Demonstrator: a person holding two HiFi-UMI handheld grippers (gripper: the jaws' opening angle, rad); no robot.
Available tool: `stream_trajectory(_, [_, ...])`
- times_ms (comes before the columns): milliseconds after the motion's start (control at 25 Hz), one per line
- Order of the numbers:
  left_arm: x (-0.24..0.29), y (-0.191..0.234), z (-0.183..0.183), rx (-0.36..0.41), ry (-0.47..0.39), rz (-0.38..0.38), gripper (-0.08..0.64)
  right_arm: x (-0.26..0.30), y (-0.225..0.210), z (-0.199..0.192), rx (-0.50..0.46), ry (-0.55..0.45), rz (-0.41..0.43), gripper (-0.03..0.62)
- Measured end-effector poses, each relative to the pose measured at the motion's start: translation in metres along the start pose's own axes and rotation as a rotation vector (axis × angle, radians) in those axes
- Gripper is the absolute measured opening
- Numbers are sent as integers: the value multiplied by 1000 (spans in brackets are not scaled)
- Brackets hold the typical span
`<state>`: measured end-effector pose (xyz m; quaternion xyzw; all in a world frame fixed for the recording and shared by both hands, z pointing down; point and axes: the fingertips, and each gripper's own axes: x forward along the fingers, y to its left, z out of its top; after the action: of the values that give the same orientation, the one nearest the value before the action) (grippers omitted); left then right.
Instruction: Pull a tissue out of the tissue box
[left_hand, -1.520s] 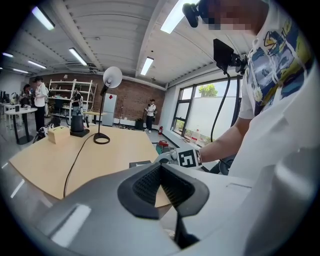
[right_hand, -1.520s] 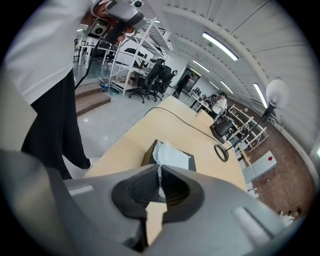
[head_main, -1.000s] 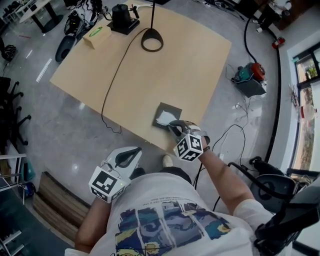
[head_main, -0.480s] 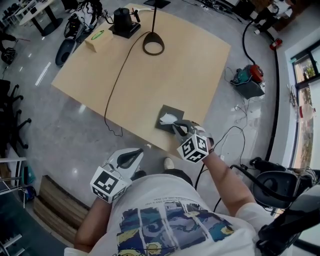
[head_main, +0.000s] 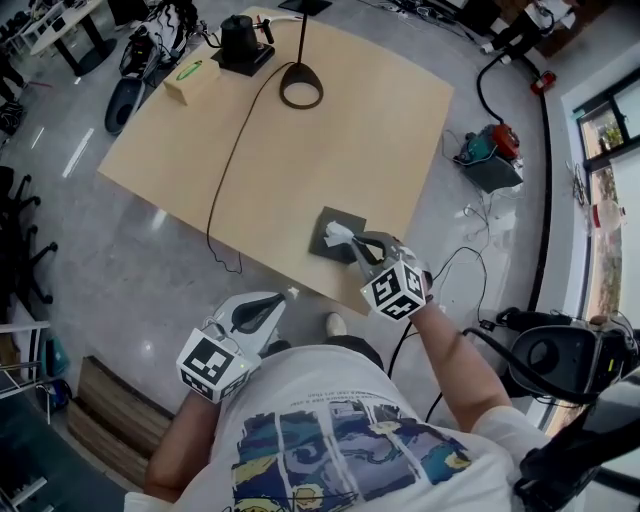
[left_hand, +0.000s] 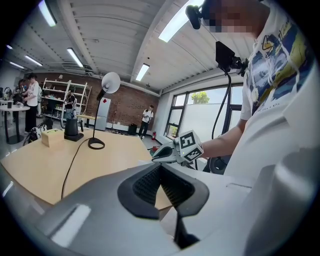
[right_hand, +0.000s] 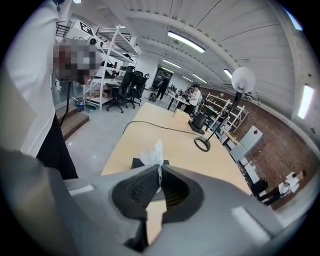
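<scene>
1 tissue, pinched in the right claw, may tear or lift the tissue box at the near edge of the tabletop; the left claw, pressed together, steadies nothing.

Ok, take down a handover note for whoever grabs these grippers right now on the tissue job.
Right gripper: shut on the tissue, just above the dark tissue box.
Left gripper: shut, empty, held off the table near the body.
The box sits by the table's near edge.
Done: tissue pinched, partly out.
Left: draw it up until it is fully free of the box.
</scene>
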<state>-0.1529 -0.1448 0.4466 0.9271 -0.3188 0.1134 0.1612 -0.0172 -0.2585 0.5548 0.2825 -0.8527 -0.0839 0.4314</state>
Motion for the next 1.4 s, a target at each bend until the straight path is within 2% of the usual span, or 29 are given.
stream_trajectory(880, [-7,6,-4,14,-4,-48,6,-38,-29,48,41,-47,-107,3])
stream_trajectory(1400, [-3,13,-7,31,19,-88,6,-65,-25,84,139,-133,-132,3])
